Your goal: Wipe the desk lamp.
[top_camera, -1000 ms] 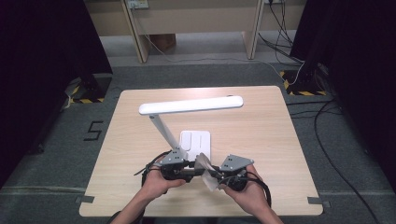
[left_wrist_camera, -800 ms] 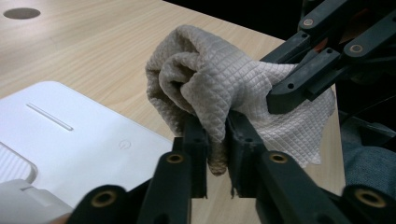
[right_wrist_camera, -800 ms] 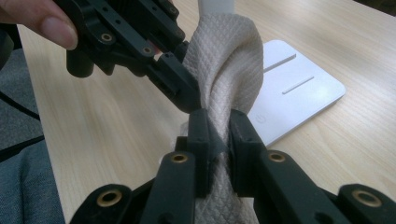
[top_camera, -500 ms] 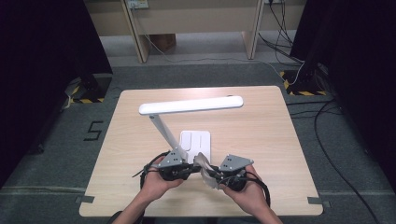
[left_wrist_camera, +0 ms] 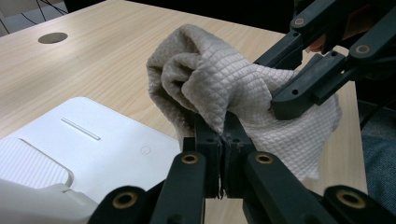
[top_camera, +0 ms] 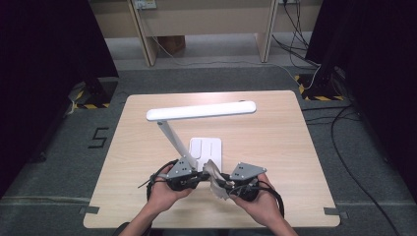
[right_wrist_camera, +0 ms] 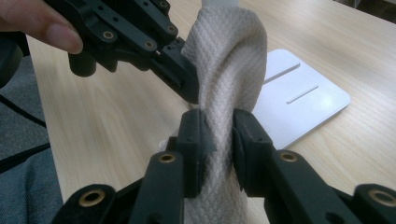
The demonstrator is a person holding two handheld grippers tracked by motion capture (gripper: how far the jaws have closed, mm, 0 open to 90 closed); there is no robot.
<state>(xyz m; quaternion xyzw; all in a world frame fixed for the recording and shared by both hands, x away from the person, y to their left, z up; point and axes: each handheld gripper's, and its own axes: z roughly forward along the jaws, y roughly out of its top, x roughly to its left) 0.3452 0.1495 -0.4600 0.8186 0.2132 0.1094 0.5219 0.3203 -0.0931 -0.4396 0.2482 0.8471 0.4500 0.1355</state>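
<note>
Since earlier frame: my left gripper [left_wrist_camera: 223, 140] clamped tight on beige waffle-weave cloth [left_wrist_camera: 224, 88]; my right gripper [right_wrist_camera: 219, 135] jaws eased wider, cloth bunched between. Cloth hung above table's near edge [top_camera: 206, 216], beside white lamp base [top_camera: 206, 150]. Handover judged underway.

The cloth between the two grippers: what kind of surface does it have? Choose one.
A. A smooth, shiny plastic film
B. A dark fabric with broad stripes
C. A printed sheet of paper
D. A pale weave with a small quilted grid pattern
D. The cloth is pale beige with a fine diamond-grid texture, bunched where the left gripper pinches its edge, and the same weave runs between the jaws of the right gripper.
</note>
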